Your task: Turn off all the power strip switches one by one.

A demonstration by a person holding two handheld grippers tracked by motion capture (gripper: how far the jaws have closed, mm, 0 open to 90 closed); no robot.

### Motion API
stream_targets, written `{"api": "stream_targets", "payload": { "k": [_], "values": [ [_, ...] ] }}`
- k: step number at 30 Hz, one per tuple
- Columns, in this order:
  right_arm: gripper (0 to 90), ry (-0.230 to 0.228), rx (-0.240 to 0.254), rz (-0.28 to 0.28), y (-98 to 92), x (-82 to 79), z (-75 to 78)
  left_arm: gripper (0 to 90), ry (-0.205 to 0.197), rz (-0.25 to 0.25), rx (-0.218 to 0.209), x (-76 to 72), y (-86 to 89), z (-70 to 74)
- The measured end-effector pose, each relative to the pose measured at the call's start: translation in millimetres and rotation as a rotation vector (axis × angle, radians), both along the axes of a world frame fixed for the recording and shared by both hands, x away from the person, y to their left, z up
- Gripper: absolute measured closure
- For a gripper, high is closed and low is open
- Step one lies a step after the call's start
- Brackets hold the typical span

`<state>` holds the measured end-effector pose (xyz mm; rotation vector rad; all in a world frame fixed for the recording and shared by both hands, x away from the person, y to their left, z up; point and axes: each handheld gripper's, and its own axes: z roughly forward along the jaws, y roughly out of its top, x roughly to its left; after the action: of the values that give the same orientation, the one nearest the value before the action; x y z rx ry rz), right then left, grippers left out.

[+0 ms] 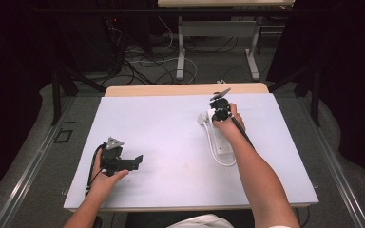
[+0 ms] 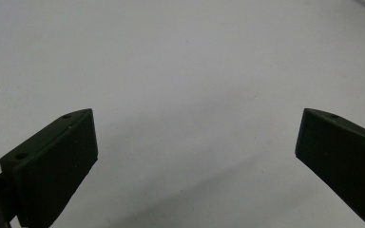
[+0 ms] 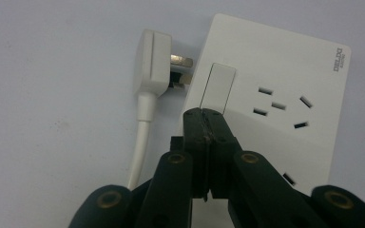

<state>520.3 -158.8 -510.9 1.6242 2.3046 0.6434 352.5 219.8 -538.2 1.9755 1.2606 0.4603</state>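
Directly ahead of the right gripper [image 3: 208, 114], jaws pressed together and empty, lies the power strip [image 3: 285, 71], its rocker switch [image 3: 217, 88] at the tips, long axis running toward the person; left gripper [image 2: 195, 156] gapes, well apart.

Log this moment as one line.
left hand-held gripper: open, idle | right hand-held gripper: shut, at power strip switch | plug: beside strip

Blk grippers [image 1: 138, 160], brass screws, grey tri plate [image 1: 114, 143]
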Motion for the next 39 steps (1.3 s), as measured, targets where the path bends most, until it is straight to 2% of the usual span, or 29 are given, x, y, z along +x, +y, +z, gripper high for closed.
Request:
{"api": "stream_targets", "payload": {
  "k": [1,2,3,5,8,12,13,16,18,20,25,26,32,35,36,39],
  "values": [
    [89.7,-0.018,0.023,-0.002,-0.4,0.0,-1.7,0.3,-0.002,0.005,-0.008,-0.1,-0.7,-0.3],
    [89.8,0.035,-0.028,-0.006,-0.8,-0.5,3.0,0.3,-0.002,0.005,-0.007,-0.1,-0.7,-0.3],
    [89.8,0.033,-0.027,-0.005,-0.9,-0.6,2.8,0.3,-0.001,0.005,-0.006,-0.1,-0.7,-0.3],
    [89.9,-0.005,0.012,-0.005,-0.5,-0.4,-1.0,0.3,-0.002,0.005,-0.006,-0.2,-0.7,-0.3],
    [90.0,-0.003,0.004,0.007,-0.9,-0.4,-2.5,0.3,-0.002,0.007,-0.008,-0.3,-0.7,-0.3],
    [90.0,-0.013,0.007,-0.005,-0.8,-0.7,-3.1,0.3,0.0,0.002,0.0,-0.3,0.1,0.0],
    [90.0,-0.026,0.011,0.003,-1.3,-0.6,-4.1,0.3,0.0,0.002,-0.001,-0.2,0.2,0.0],
    [90.0,-0.015,0.004,-0.001,-0.3,-1.0,-3.2,0.3,0.0,0.002,-0.001,0.1,0.5,0.0],
    [90.0,-0.033,0.009,0.015,-1.1,-0.9,-4.2,0.3,0.001,0.002,0.0,-0.1,0.5,0.2],
    [90.0,-0.029,-0.007,0.02,-1.1,-1.0,-3.5,0.3,0.001,0.001,0.0,0.0,0.4,0.2],
    [90.0,-0.031,-0.013,0.018,-1.2,-2.3,-3.6,0.3,0.001,0.001,0.0,0.3,0.6,0.1],
    [90.0,-0.034,-0.004,0.002,-0.1,-2.8,-4.0,0.3,0.001,0.002,-0.001,0.2,0.6,0.1],
    [90.0,-0.042,0.004,0.02,-2.1,-3.0,-4.3,0.3,0.0,0.002,-0.001,-0.2,0.8,-0.5],
    [90.0,-0.067,-0.005,0.016,-3.8,-2.9,-5.4,0.3,0.007,-0.001,0.004,-0.9,2.0,0.5],
    [90.0,-0.075,-0.007,0.009,-4.7,-2.7,-5.7,0.3,-0.004,0.005,-0.002,-0.9,1.7,-0.2],
    [90.0,-0.091,0.01,-0.011,-6.7,-2.2,-7.1,0.3,0.004,0.005,-0.002,-1.3,2.6,-0.2]
  ]
}}
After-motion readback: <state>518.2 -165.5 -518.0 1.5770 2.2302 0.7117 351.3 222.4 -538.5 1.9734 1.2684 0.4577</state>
